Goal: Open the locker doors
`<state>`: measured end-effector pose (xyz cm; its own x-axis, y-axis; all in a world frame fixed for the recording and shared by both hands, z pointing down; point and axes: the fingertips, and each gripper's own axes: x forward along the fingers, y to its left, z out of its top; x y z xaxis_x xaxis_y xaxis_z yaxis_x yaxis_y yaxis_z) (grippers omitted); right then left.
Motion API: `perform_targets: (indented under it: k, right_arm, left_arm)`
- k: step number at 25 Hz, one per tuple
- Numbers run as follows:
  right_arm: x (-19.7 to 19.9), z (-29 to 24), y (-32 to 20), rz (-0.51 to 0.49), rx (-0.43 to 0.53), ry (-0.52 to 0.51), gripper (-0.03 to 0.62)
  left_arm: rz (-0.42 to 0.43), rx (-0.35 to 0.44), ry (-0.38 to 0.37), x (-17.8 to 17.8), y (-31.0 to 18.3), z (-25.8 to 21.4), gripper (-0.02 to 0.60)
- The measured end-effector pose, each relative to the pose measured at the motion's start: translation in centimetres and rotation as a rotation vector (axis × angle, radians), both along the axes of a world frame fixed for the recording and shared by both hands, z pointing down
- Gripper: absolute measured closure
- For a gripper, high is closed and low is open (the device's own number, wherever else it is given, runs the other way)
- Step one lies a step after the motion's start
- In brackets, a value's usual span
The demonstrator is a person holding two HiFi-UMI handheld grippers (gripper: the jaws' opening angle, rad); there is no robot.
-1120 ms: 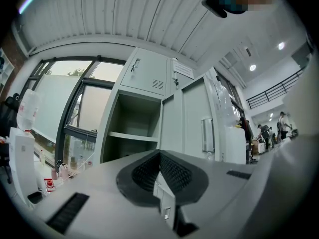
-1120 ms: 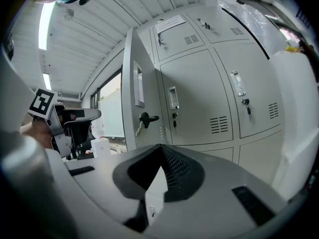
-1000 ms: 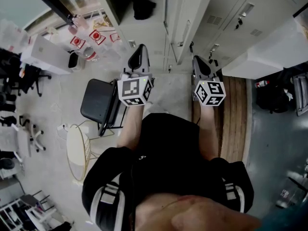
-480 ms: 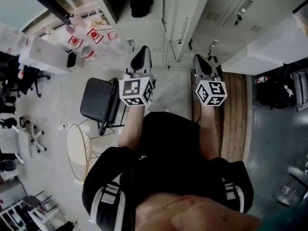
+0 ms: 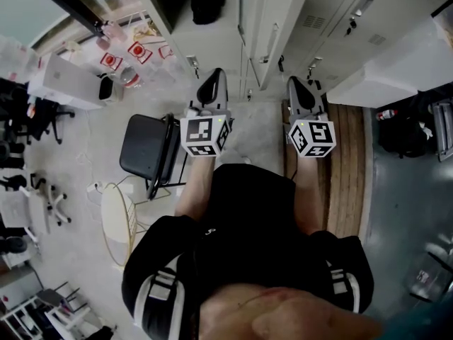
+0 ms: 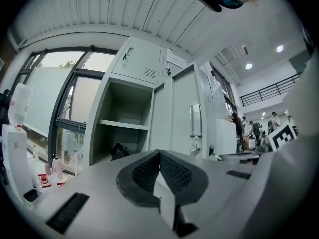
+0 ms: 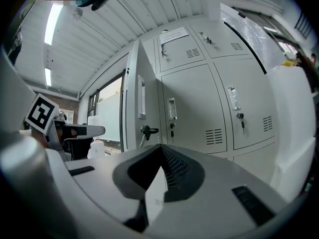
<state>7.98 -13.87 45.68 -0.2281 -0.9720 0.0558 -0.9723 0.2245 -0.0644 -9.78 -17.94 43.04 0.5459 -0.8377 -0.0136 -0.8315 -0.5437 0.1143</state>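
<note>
While both sets of jaws sit pressed together on nothing, the left hand-held gripper (image 6: pixel 160 153) and right hand-held gripper (image 7: pixel 160 147) point level. Black padded chair (image 5: pixel 144 147) stands just left of the left one. Ahead, one pale grey metal locker door (image 5: pixel 272 27) hangs open between them. Neighbouring grey locker doors (image 7: pixel 192 108) beyond are closed.

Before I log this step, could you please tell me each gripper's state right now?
Left gripper: shut, holding nothing.
Right gripper: shut, holding nothing.
</note>
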Motion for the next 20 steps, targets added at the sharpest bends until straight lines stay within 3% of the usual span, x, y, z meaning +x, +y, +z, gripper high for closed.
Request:
perform_targets:
  k: [20]
  right_arm:
    - [-2.1,-0.2,0.8,0.105,-0.083,0.051,0.586]
  left_arm:
    - [0.219,-0.111,0.063,0.6,1.8,2.1,0.572]
